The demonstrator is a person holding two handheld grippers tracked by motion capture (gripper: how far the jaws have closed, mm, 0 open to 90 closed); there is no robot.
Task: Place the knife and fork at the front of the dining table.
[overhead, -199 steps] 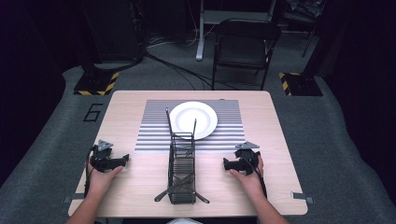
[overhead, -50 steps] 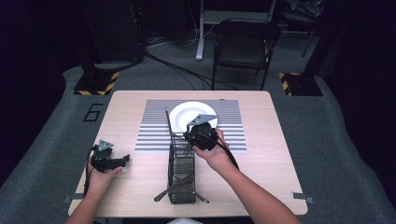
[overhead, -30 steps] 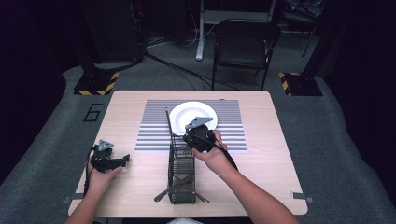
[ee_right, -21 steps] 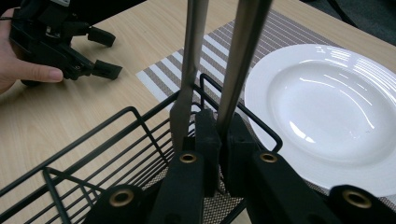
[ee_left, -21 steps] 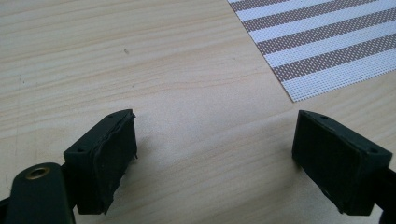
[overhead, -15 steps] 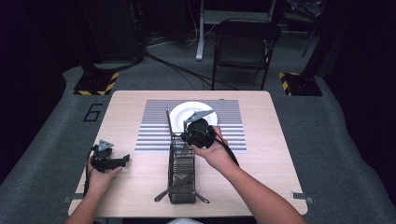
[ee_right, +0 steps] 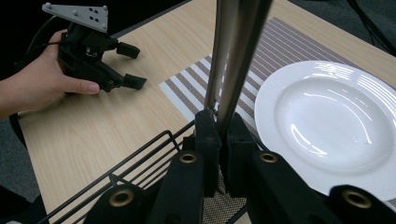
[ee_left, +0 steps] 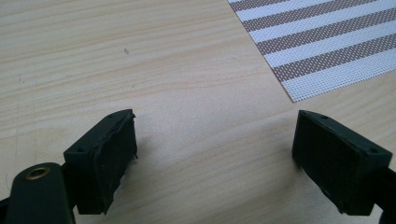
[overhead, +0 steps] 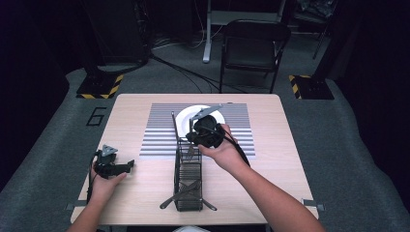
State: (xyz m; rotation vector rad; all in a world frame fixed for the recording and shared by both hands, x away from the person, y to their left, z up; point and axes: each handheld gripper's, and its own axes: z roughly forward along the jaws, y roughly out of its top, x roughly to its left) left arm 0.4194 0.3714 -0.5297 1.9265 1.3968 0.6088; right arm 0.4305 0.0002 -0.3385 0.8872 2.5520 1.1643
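The right tongs [ee_right: 218, 140] are clamped tight on a slim, shiny metal handle [ee_right: 233, 51] that stands upright between their black jaws, at the far end of a black wire rack [overhead: 187, 179] in the middle of the bench [overhead: 140, 188]. What utensil the handle belongs to cannot be told. The right hand [overhead: 223, 151] holds these tongs above the rack, just beside a white plate [ee_right: 331, 126] lying on a brown-and-white striped placemat [overhead: 157, 133]. More cutlery lies in the rack's near end, too dark to identify.

The left tongs [ee_left: 215, 154] hover low over the bare pale wood, their jaws spread wide and gripping nothing, a corner of the placemat just ahead of them. From above, the left hand [overhead: 104, 181] keeps the left tongs [overhead: 126, 166] near the bench's left edge, well apart from the rack; the right gripper view catches the same hand and its grey three-cornered plate [ee_right: 77, 13] across the wood.

The one piece of legible writing is a large figure "6" [overhead: 95, 116] marked on the grey floor covering beside the bench's far left corner. Beyond the bench stand a dark folding chair [overhead: 254, 48], cables trailing over the floor, and two bases edged in yellow-and-black hazard stripes [overhead: 99, 89], in an otherwise dark room.
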